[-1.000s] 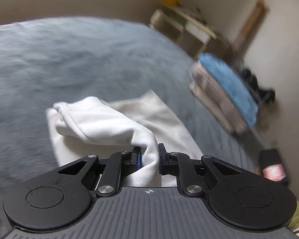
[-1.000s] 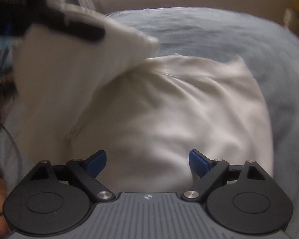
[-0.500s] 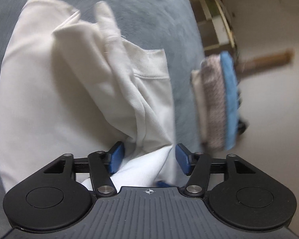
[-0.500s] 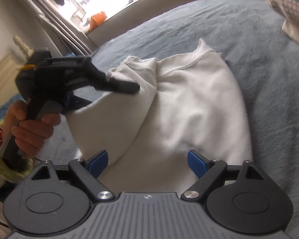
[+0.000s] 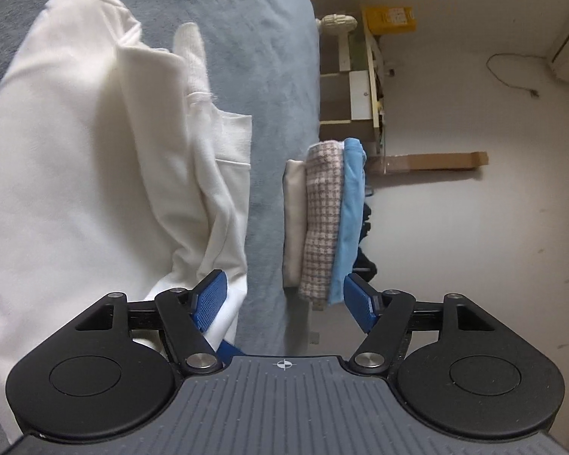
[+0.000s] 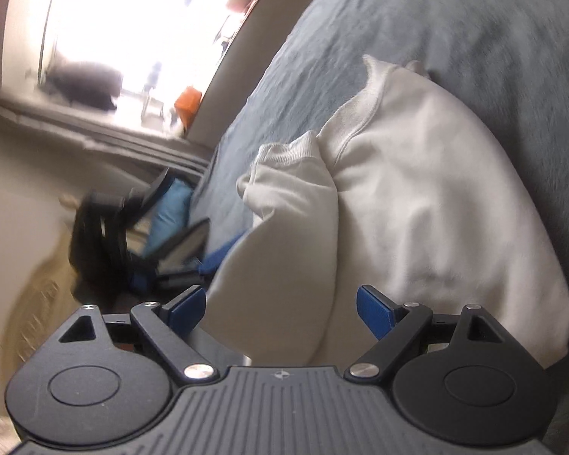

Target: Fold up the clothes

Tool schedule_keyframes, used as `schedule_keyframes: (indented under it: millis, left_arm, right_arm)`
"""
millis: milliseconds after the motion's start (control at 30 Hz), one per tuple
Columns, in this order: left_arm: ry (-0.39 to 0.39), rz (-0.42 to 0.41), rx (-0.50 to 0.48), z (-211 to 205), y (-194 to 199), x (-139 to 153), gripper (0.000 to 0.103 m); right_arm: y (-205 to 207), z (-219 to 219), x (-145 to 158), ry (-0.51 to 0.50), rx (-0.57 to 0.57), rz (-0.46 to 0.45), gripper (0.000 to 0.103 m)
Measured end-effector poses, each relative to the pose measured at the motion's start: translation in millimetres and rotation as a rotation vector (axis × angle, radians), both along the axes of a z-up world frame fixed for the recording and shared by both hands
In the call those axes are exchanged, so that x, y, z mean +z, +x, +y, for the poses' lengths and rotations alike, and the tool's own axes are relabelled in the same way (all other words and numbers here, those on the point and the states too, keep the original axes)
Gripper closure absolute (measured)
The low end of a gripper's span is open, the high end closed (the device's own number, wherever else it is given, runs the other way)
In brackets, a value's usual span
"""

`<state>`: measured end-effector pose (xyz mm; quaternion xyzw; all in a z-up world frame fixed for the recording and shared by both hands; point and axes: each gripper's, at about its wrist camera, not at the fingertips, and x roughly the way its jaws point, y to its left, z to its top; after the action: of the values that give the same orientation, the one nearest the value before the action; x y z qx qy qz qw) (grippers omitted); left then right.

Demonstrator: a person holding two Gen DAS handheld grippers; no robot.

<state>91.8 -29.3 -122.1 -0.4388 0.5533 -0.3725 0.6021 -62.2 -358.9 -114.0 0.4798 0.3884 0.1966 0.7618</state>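
pale walls (image 5: 474, 227); a cream shelf unit (image 5: 354, 87) against them; a glaring bright window (image 6: 140, 26)

Window (image 6: 132, 30) glare blown out — fisheye-warped, blurred edges.

sweatshirt (image 5: 76, 174) on bed (image 5: 261, 57), sleeve folded across body | folded stack (image 5: 322, 220) on bed, beside sweatshirt, apart | shelf unit (image 5: 356, 83) behind stack
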Motion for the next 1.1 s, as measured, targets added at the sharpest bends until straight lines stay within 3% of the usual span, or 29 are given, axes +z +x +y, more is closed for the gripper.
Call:
schedule_keyframes:
  millis: [133, 300, 467, 633, 733, 800, 900, 1100]
  left_arm:
    - [0.042, -0.076, 0.048, 16, -11, 7, 0.035]
    - [0.093, -0.216, 0.115, 45, -26, 27, 0.035]
    - [0.178, -0.328, 0.118, 58, -41, 37, 0.035]
    - [0.324, -0.459, 0.002, 54, -68, 38, 0.035]
    - [0.409, -0.551, -0.079, 40, -82, 40, 0.035]
    - [0.454, -0.606, -0.125, 32, -90, 42, 0.035]
    - [0.518, -0.665, -0.161, 24, -102, 40, 0.035]
    - [0.635, -0.727, -0.180, 10, -116, 29, 0.035]
  right_arm:
    - [4, -3, -8, 0.052, -0.031, 0.024, 0.014]
    - [4, 0, -8, 0.010, -0.048, 0.040, 0.013]
    - [4, 6, 6, -0.223, -0.067, 0.038, 0.012]
    - [-3, 17, 34, -0.521, -0.066, -0.033, 0.011]
    - [-12, 23, 52, -0.638, -0.073, -0.111, 0.009]
    - [-16, 21, 62, -0.610, -0.083, -0.151, 0.007]
    - [-6, 16, 60, -0.465, -0.068, -0.124, 0.005]
    - [15, 19, 28, -0.189, -0.004, 0.057, 0.004]
